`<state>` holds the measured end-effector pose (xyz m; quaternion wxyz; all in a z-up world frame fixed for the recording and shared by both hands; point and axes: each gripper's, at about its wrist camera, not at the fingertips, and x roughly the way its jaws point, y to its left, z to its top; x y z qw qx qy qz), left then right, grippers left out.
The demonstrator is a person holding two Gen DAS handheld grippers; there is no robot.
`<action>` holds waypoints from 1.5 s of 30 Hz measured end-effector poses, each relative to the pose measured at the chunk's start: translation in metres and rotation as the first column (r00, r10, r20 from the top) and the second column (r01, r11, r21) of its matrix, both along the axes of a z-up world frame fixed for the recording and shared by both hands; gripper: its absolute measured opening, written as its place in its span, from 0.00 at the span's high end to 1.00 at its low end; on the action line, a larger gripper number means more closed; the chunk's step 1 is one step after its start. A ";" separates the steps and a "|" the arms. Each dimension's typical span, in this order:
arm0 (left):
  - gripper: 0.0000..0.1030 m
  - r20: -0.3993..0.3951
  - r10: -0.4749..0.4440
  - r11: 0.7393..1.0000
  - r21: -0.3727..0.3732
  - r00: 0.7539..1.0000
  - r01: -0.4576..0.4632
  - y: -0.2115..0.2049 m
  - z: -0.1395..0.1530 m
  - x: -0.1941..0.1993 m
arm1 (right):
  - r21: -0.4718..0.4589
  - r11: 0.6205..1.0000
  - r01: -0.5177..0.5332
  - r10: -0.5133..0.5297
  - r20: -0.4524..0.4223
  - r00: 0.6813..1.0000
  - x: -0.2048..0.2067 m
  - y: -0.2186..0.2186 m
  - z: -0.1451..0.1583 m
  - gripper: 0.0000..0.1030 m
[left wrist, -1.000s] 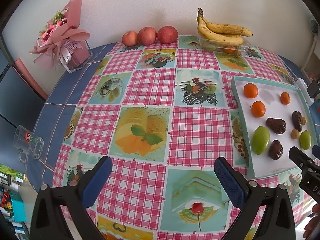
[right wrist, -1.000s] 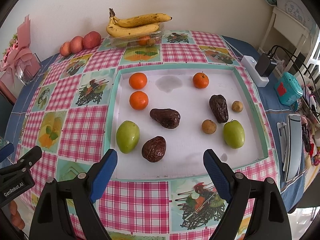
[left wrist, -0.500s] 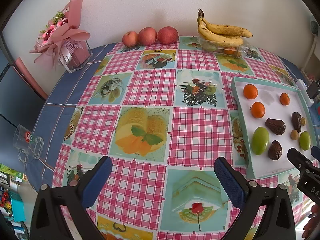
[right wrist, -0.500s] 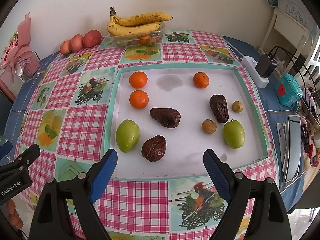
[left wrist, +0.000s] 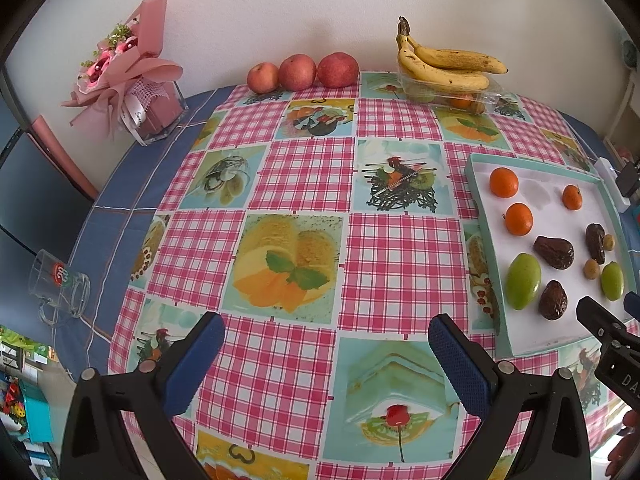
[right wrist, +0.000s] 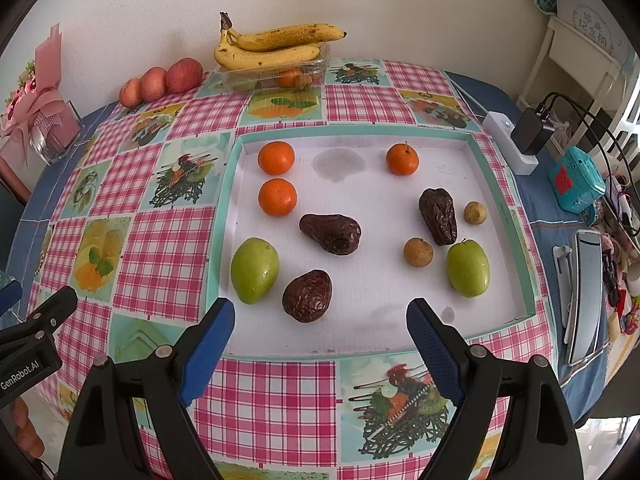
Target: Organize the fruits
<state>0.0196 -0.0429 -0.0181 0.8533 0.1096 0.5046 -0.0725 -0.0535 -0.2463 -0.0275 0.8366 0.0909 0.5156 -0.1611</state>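
A shallow white tray with a teal rim (right wrist: 360, 346) (left wrist: 504, 344) holds three oranges (right wrist: 277, 196), two green fruits (right wrist: 254, 270), three dark brown wrinkled fruits (right wrist: 330, 233) and two small tan fruits (right wrist: 417, 252). My right gripper (right wrist: 320, 344) is open and empty, over the tray's near edge. My left gripper (left wrist: 326, 360) is open and empty, above the checked tablecloth to the left of the tray. The right gripper's finger shows in the left wrist view (left wrist: 600, 322).
At the back by the wall are three red apples (left wrist: 303, 72) and bananas (left wrist: 444, 66) on a clear plastic box. A pink bouquet (left wrist: 128, 76) and a glass mug (left wrist: 60, 288) stand left. A power strip with charger (right wrist: 516, 140) and clutter lie right.
Both views have shifted only slightly; the grippers have stayed open and the fruits have not moved.
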 end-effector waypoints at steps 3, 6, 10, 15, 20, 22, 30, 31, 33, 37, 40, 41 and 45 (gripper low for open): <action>0.00 -0.003 0.003 1.000 0.000 1.000 -0.003 0.001 0.000 0.000 | -0.001 1.000 -0.003 0.003 -0.002 1.000 0.000 -0.001 -0.001 0.14; 0.00 -0.004 0.006 1.000 0.001 1.000 -0.006 0.001 -0.001 0.000 | -0.002 1.000 -0.005 0.005 -0.002 1.000 0.000 -0.001 -0.001 0.14; 0.00 -0.003 0.006 1.000 0.005 1.000 -0.006 0.001 -0.001 0.000 | -0.002 1.000 -0.005 0.005 -0.003 1.000 -0.001 -0.001 -0.001 0.14; 0.00 -0.002 0.006 1.000 0.006 1.000 -0.006 0.001 -0.001 0.000 | -0.002 1.000 -0.005 0.005 -0.003 1.000 0.000 0.000 -0.001 0.14; 0.00 -0.003 0.006 1.000 0.007 1.000 -0.006 0.001 -0.001 0.000 | -0.003 1.000 -0.008 0.008 -0.006 1.000 0.000 -0.001 -0.002 0.14; 0.00 -0.003 0.006 1.000 0.007 1.000 -0.006 0.001 -0.001 0.000 | -0.003 1.000 -0.009 0.009 -0.006 1.000 -0.001 -0.002 -0.002 0.14; 0.00 -0.007 0.008 1.000 0.017 1.000 -0.008 0.002 -0.003 0.001 | -0.004 1.000 -0.010 0.010 -0.007 1.000 0.000 -0.001 -0.002 0.14; 0.00 -0.007 0.009 1.000 0.019 1.000 -0.009 0.001 -0.003 0.000 | -0.004 1.000 -0.010 0.010 -0.007 1.000 0.000 -0.002 -0.003 0.14; 0.00 -0.007 0.009 1.000 0.019 1.000 -0.009 0.001 -0.003 0.000 | -0.004 1.000 -0.010 0.010 -0.008 1.000 0.000 -0.002 -0.003 0.14; 0.00 -0.007 0.009 1.000 0.019 1.000 -0.009 0.001 -0.003 0.000 | -0.005 1.000 -0.010 0.010 -0.007 1.000 0.000 -0.002 -0.002 0.14; 0.00 -0.007 0.009 1.000 0.019 1.000 -0.009 0.001 -0.003 0.000 | -0.005 1.000 -0.010 0.010 -0.008 1.000 0.000 -0.002 -0.002 0.14; 0.00 -0.007 0.010 1.000 0.019 1.000 -0.009 0.001 -0.003 0.000 | -0.004 1.000 -0.009 0.009 -0.008 1.000 0.000 -0.001 -0.002 0.14; 0.00 -0.007 0.009 1.000 0.019 1.000 -0.009 0.001 -0.003 0.000 | -0.005 1.000 -0.010 0.010 -0.008 1.000 0.001 -0.001 -0.002 0.14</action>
